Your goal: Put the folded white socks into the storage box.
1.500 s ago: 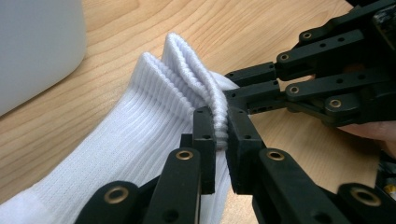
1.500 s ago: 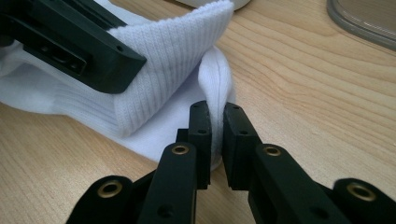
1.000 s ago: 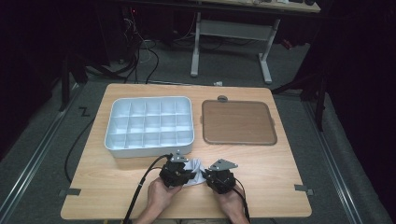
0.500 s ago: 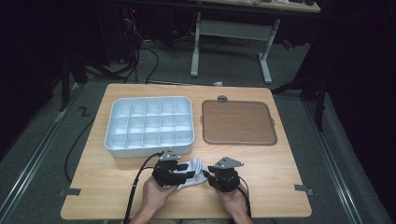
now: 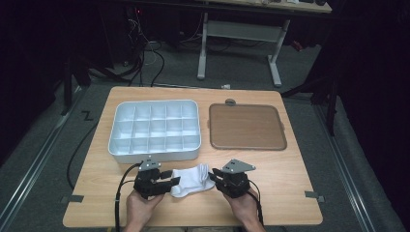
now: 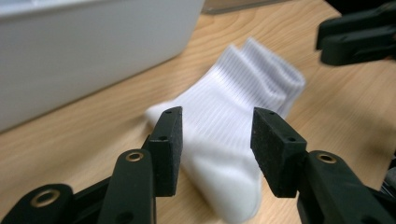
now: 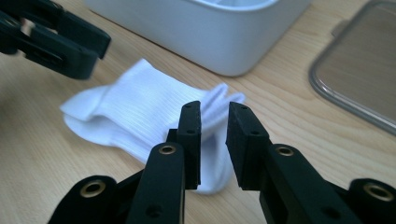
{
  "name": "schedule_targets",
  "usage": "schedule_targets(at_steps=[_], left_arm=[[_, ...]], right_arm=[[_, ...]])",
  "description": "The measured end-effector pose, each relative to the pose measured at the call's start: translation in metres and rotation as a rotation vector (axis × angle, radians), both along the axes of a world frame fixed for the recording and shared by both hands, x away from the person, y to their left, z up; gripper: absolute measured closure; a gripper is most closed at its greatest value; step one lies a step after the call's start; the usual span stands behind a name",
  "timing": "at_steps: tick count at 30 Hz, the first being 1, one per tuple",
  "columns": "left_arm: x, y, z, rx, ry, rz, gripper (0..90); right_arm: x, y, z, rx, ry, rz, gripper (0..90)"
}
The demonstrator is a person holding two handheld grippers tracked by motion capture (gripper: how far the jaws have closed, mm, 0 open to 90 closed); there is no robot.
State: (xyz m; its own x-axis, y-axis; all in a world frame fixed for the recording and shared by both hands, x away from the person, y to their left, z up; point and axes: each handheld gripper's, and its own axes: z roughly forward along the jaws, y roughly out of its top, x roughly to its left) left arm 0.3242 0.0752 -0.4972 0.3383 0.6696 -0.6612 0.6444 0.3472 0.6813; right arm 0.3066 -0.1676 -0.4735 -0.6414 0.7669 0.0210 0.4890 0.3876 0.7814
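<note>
My left fingers [image 6: 215,149] have just let go: a second ago they were clenched at the sock [image 5: 192,179], now they stand released, apart on either side of it without pressing. The white sock lies folded on the surface [image 5: 285,193], just in front of the white compartment tray [image 5: 154,129], between my two hands. My right fingers [image 7: 214,144] have just been narrowing, a small gap left, released with nothing pinched. I judge the fold done and the tray next. I read no brand or writing anywhere.

Sock [image 5: 192,179] lies before the tray [image 5: 155,129]; the lid [image 5: 246,126] lies right of the tray.
</note>
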Motion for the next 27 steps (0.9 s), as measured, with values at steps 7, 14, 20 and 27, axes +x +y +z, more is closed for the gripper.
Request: schedule_targets(at_steps=[7, 14, 20, 27], left_arm=[[-0.003, 0.007, -0.016, -0.004, 0.037, 0.023, 52.2], [-0.004, 0.001, -0.025, 0.020, 0.044, 0.020, 50.5], [-0.006, -0.007, -0.033, 0.066, 0.040, 0.024, 49.1], [-0.007, -0.009, -0.034, 0.085, 0.017, 0.032, 48.8]], right_arm=[[0.004, 0.022, 0.004, -0.022, 0.001, 0.055, 76.8], [0.011, 0.034, -0.008, -0.064, 0.046, 0.080, 77.4], [0.015, 0.029, -0.027, -0.110, 0.105, 0.061, 76.0], [0.015, 0.025, -0.037, -0.125, 0.118, 0.050, 77.7]])
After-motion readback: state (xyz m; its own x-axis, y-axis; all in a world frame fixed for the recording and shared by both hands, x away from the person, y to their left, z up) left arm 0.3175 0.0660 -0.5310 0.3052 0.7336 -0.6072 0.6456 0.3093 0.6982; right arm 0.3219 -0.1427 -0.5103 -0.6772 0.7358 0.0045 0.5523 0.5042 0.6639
